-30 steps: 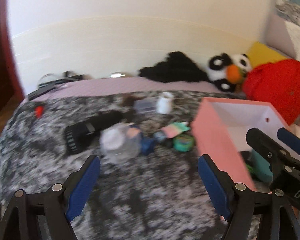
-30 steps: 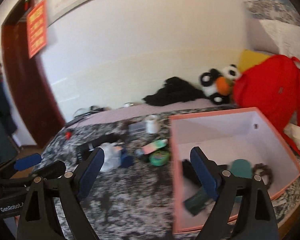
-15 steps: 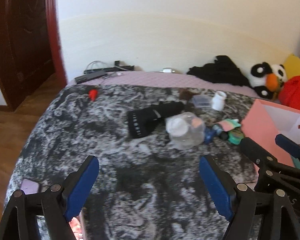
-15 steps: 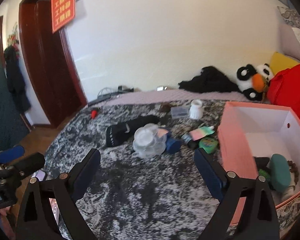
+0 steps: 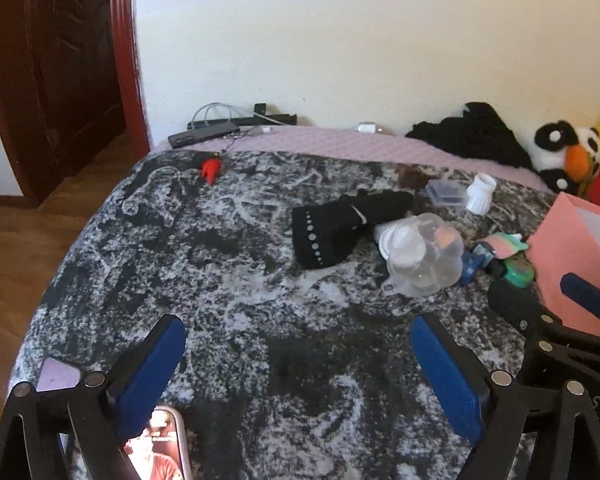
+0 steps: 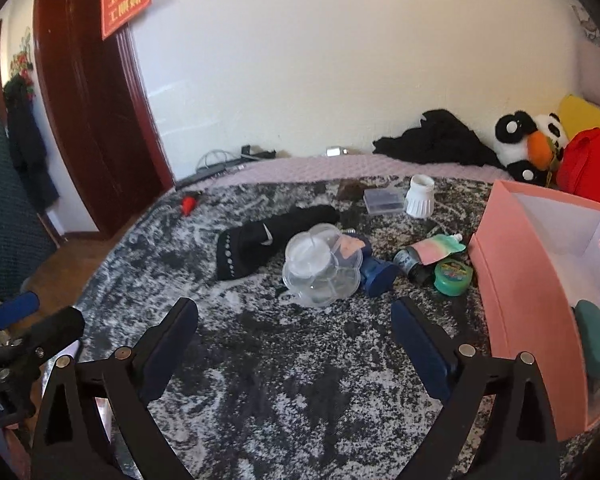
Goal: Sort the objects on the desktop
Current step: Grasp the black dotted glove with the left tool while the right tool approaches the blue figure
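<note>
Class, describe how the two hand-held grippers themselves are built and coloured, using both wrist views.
Each hand-held gripper, left and right, has a black frame of angular struts with silver rivets. Its two long fingers carry blue pads. White lettering marks the left one's body in the right wrist view. No sleeves or cables show.

Black-and-white mottled blanket [image 6: 300,360], pink box [image 6: 528,300] with white inside, black sock [image 6: 256,244] with white dots, green round tin [image 6: 452,276]
</note>
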A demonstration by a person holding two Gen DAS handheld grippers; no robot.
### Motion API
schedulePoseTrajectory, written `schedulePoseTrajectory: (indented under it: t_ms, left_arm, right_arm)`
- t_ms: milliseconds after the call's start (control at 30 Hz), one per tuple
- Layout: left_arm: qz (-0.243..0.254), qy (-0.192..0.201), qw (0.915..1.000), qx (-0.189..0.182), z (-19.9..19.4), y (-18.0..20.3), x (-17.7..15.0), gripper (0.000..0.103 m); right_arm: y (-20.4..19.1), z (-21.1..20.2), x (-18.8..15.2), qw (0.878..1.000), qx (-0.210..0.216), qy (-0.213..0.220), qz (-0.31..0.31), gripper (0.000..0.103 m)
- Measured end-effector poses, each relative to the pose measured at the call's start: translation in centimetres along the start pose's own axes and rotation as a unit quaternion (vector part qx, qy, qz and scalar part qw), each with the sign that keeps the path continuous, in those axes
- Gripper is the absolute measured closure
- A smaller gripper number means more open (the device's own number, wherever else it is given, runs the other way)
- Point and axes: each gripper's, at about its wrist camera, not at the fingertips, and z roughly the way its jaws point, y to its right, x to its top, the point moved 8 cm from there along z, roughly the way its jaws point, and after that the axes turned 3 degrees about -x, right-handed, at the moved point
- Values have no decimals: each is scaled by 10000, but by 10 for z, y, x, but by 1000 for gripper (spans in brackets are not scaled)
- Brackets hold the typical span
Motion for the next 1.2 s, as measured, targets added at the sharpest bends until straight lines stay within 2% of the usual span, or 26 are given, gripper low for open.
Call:
schedulePoseTrajectory:
  t_ms: [133,233,333,400,567,700,800,1000,1200]
  left_arm:
    - [-45,-88,9999,-26,19,-5,1,4]
    - [-5,-320,9994,-162,35,-7,-4,1]
    - [236,-730,9970,42,58,-7,-16,1]
    - [419,-873,9951,198,70,-7,-20,1]
    - [408,-680,9968,27,70,-4,-13,1]
    - [18,-485,9985,-242,68,-13,0,1]
    - [-178,-374,9989,-238,68,-23,9,1]
    - [-455,-335,9981,-238,76,-38,18,1]
    - [-886,-411,9927,-701,102,-39,26,1]
  right_arm:
    - [-2,21,-1,9999,-11,-107,35,4]
    - [-5,34,0,9999,21,-122,12,4]
    - [-9,45,-1,9999,46,-109,-60,4]
    - [-10,50,-2,9999,59,-104,-91,4]
    - [-10,62,-2,9998,99,-130,-71,3]
    - [-3,66,0,9999,98,-124,36,0]
    - [3,67,3,9999,90,-18,81,0]
    - [4,79,4,9997,219,18,-86,0]
    - [12,92,-1,9998,178,-53,-121,0]
